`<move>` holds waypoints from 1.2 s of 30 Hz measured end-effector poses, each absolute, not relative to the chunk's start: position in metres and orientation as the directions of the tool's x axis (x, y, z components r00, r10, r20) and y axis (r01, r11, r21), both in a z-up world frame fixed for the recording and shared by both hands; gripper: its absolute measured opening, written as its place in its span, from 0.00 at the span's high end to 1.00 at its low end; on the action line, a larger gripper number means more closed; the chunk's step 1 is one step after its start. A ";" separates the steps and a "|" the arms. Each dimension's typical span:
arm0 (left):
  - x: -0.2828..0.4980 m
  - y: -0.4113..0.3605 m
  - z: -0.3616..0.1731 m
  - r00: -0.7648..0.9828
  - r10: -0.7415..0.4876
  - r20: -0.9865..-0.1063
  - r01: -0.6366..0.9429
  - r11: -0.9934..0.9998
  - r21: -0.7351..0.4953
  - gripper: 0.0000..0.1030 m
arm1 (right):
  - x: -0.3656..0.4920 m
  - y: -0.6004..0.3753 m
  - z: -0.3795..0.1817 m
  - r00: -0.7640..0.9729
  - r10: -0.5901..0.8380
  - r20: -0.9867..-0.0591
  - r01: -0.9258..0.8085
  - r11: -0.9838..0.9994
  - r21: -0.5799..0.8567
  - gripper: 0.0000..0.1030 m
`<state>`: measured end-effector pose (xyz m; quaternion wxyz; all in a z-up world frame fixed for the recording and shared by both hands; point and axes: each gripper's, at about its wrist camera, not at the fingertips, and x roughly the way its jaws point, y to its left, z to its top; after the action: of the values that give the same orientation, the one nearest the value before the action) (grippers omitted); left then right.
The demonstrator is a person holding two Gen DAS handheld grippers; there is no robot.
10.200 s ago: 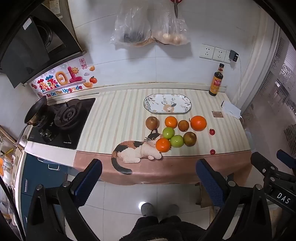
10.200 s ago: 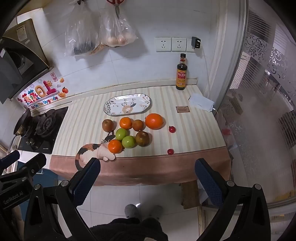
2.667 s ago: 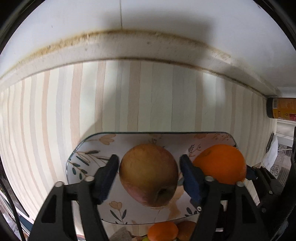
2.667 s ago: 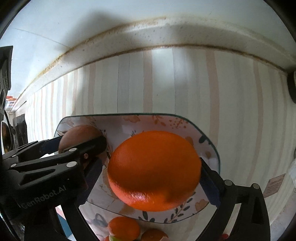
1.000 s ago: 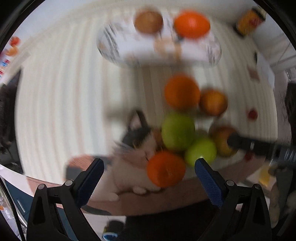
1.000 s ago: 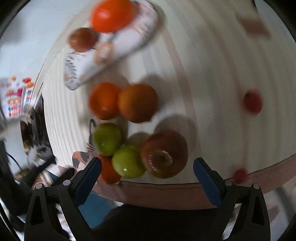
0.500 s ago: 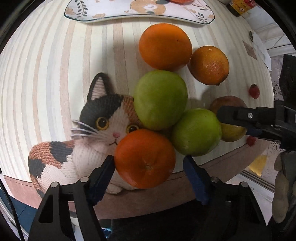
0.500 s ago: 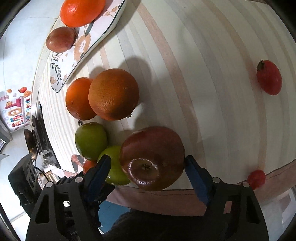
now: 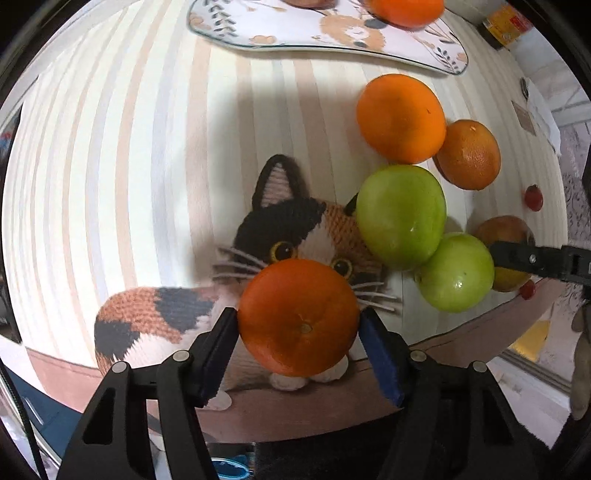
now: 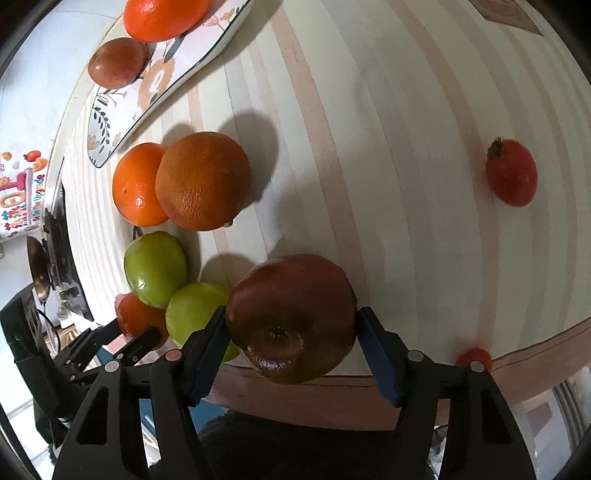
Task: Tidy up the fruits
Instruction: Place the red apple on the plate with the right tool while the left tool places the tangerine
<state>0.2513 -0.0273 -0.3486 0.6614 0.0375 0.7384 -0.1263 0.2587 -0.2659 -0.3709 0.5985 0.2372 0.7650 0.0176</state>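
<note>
My left gripper (image 9: 299,332) is shut on a small orange (image 9: 298,316) at the front edge of the striped cloth, over the printed cat (image 9: 288,236). My right gripper (image 10: 291,332) is shut on a dark red apple (image 10: 291,317). Two green apples (image 9: 400,216) (image 9: 456,271) and two oranges (image 9: 400,118) (image 9: 469,153) lie between the grippers. The patterned plate (image 9: 332,35) at the back holds a big orange (image 10: 162,16) and a brown apple (image 10: 116,62).
Two small red tomatoes (image 10: 511,177) (image 10: 472,358) lie to the right, one at the cloth's front edge. A sauce bottle (image 9: 504,26) stands at the back right. A stove (image 10: 55,236) is at the left end of the counter.
Both grippers have closed in from half a second ago: the left jaws now grip the front orange, the right jaws now grip the red apple. Earlier, both placed fruit on the plate.
</note>
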 end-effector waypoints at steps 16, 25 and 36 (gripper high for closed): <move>0.287 -0.011 -0.324 -0.077 -0.137 -0.988 0.198 0.969 -0.150 0.38 | 0.263 -0.276 -0.362 -0.134 0.402 -0.906 0.367 0.869 0.331 0.32; 0.370 -0.005 -0.257 0.071 -0.229 -0.971 0.166 0.962 -0.215 0.38 | 0.325 -0.273 -0.306 0.029 0.408 -0.912 0.316 0.862 0.396 0.32; 0.478 -0.014 -0.295 0.077 -0.134 -0.988 0.122 0.985 -0.124 0.38 | 0.424 -0.245 -0.314 0.081 0.233 -0.969 0.217 0.945 0.245 0.32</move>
<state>0.4780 -0.0137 -0.2955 0.7337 -0.0044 0.6738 -0.0872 0.4244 -0.2454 -0.3143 0.7162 0.1661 0.6778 0.0054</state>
